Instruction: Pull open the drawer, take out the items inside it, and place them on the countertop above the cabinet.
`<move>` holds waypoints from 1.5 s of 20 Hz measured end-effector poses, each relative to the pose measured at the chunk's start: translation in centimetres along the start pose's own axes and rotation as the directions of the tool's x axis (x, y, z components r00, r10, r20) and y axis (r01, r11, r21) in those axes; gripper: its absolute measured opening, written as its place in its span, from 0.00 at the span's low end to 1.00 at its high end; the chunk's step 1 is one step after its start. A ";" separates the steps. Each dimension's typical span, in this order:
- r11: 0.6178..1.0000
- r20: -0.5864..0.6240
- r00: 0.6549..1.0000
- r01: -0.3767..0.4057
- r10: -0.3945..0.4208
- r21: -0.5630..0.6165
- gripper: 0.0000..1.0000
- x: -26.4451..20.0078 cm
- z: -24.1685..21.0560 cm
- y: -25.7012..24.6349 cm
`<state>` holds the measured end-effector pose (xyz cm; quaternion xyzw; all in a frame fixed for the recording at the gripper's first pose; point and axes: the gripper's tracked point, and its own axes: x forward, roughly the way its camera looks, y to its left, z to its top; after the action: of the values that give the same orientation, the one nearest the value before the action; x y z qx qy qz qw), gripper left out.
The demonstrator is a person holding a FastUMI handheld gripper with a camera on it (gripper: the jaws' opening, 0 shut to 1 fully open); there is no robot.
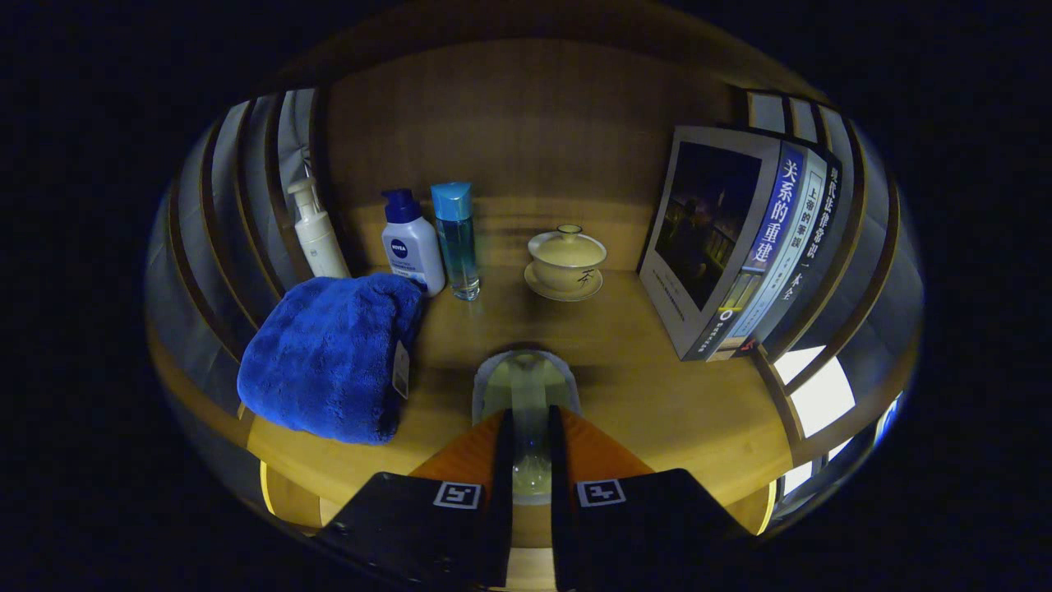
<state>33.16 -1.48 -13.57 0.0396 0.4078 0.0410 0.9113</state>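
Wooden panelling closes the back of this nook, and the yellowish surface (657,411) below it is where I am working, which I take to be the countertop above the cabinet. Going from the left, I see a white pump bottle (316,234) against the slatted side, a folded blue towel (333,358) lying in front of it near the front edge, then a white lotion bottle (411,247) and a tall blue-capped bottle (457,238) standing just beside each other. Centre, my fingers (530,460) sit narrow with a clear glass (526,395) between them; both appear to press its sides, so I judge I am holding it, its far end resting on or just over the surface ahead. Beyond it stands a lidded tea bowl on a saucer (567,261), well apart, and to the right a row of books (740,238) leans against the side wall. I read this as the placing step for one drawer item; the drawer itself I cannot see. What worries me is the glass: it is smooth, and whether it stands upright or lies tilted I cannot tell. If I let go before its base sits flat it could roll toward the front edge or tip against the towel. Pushing too far forward risks knocking the tea bowl.
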 end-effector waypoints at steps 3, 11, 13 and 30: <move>1.000 0.032 0.999 -0.005 0.005 -0.004 0.41 0.3 0.4 0.4; 1.000 0.198 0.980 0.003 0.002 -0.025 0.95 -1.5 3.2 1.6; 1.000 0.287 0.958 0.018 -0.011 -0.022 1.00 -3.6 5.0 1.6; 0.967 0.639 0.756 0.245 -0.143 -0.074 0.98 -25.3 -1.7 2.4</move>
<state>15.02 -1.70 4.31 -0.0616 0.0779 -0.0384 0.9943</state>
